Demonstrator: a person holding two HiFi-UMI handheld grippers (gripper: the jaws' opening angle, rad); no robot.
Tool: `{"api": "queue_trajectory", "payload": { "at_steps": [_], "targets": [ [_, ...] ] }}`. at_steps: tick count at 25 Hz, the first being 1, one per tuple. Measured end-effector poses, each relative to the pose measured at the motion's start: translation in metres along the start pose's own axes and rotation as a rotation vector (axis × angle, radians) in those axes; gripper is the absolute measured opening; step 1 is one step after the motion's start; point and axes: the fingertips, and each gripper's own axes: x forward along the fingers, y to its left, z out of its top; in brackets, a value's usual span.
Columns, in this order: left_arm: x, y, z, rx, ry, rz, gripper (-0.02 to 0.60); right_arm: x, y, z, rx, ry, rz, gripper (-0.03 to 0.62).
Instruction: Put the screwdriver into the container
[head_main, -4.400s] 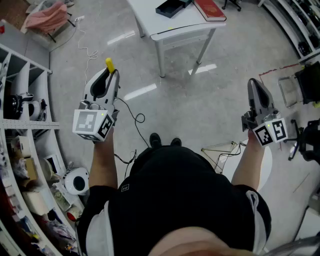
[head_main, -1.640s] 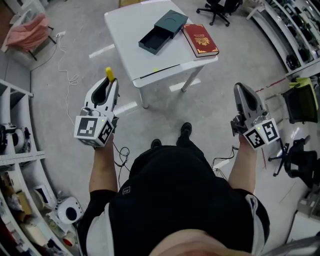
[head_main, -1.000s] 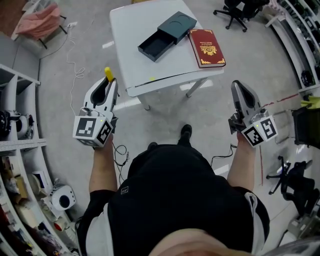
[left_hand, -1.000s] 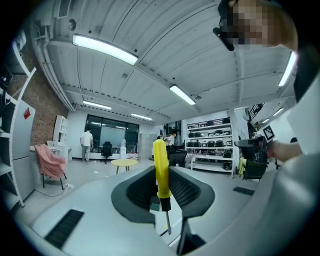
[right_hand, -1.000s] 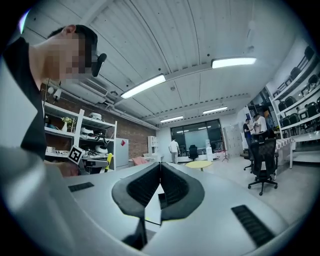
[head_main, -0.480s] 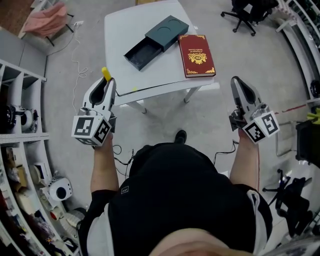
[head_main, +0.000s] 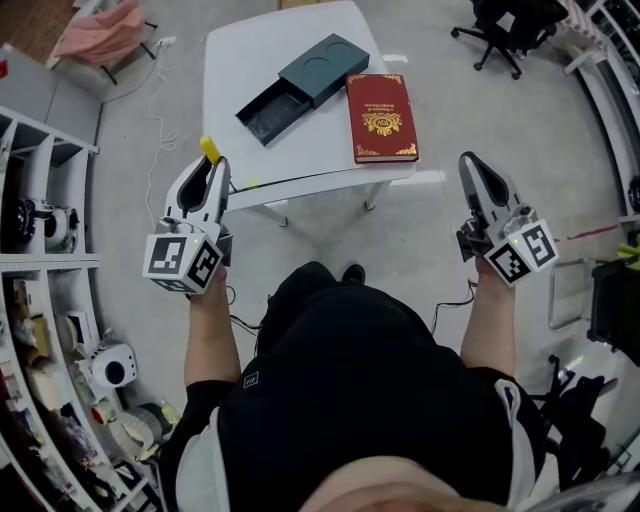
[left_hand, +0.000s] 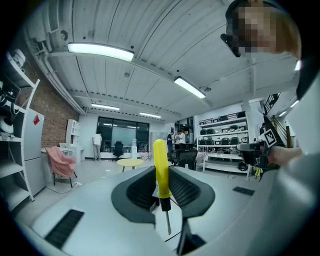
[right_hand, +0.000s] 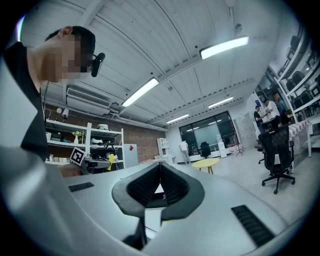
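1. Screwdriver (head_main: 209, 148) is barely showing in the head view. Only a yellow stub is poking past the tip of the left gripper (head_main: 205, 172), and the shaft is hiding behind the gripper body.
2. Through the left gripper view I am seeing the jaws clamping the smooth yellow plastic handle just above its black collar. The thin metal shaft is pointing back toward the camera, so the tool is sitting in my left gripper, well apart from the container (head_main: 295, 86).
3. In its own view, the right gripper (head_main: 472, 168) is pressing its dark ribbed pads together at the tips, with nothing between them.
4. That container is lying on the white table (head_main: 232, 150) as a dark matte box with its drawer slid out to the left. The drawer's inside is reading too dark for me to judge. A red book (head_main: 379, 115) with a gold emblem is lying just beside it.
5. My torso is blocking the floor below, and the tabletop is hiding most of its own legs.
6. Against half a second ago, the table is sitting slightly closer to me, while both grippers are keeping their pose.
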Motion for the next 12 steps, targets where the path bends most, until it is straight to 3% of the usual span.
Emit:
{"api": "queue_trajectory", "payload": {
  "at_steps": [12],
  "targets": [
    [0.046,0.011,-0.020,-0.051,0.010,0.025,0.087,0.047,-0.026,-0.014,0.011,0.065,0.068,0.028]
  ]
}}
